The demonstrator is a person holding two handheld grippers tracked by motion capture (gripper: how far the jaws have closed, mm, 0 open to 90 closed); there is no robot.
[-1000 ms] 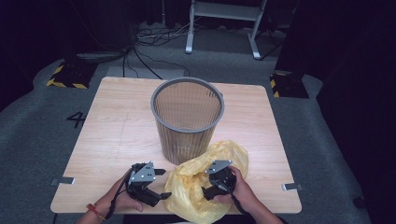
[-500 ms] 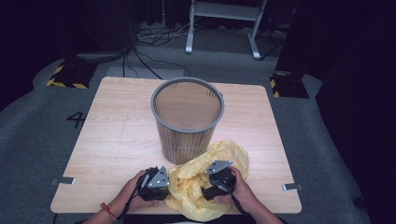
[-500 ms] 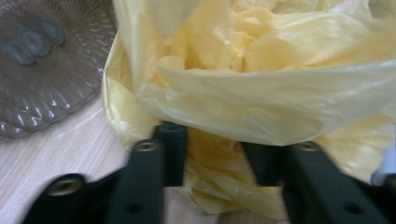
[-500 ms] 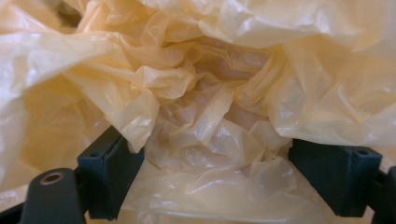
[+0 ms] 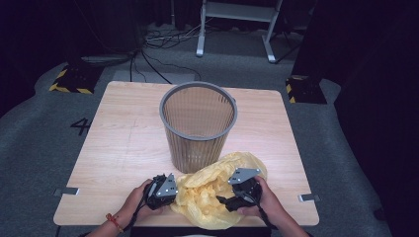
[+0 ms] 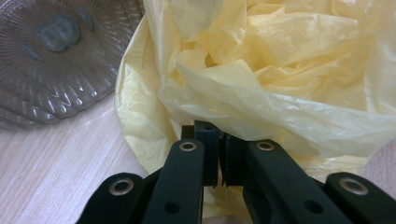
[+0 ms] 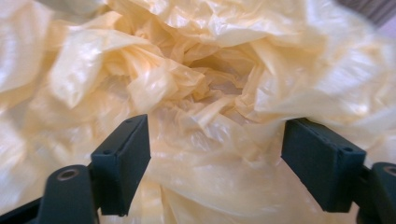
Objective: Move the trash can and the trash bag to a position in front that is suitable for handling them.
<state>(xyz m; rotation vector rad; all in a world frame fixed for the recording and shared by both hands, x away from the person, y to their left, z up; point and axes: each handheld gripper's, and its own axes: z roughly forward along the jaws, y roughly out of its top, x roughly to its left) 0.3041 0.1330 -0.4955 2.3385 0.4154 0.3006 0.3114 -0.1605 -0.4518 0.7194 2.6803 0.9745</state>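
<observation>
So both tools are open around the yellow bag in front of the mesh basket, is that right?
Not quite. Only the right tool is open around the yellow bag. The left gripper view shows the left tool shut on the bag's edge. The bag does lie in front of the mesh basket.

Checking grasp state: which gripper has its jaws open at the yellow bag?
The right gripper: its jaws stand wide apart with the yellow bag between them. The left gripper has its jaws closed together at the bag's edge.
</observation>
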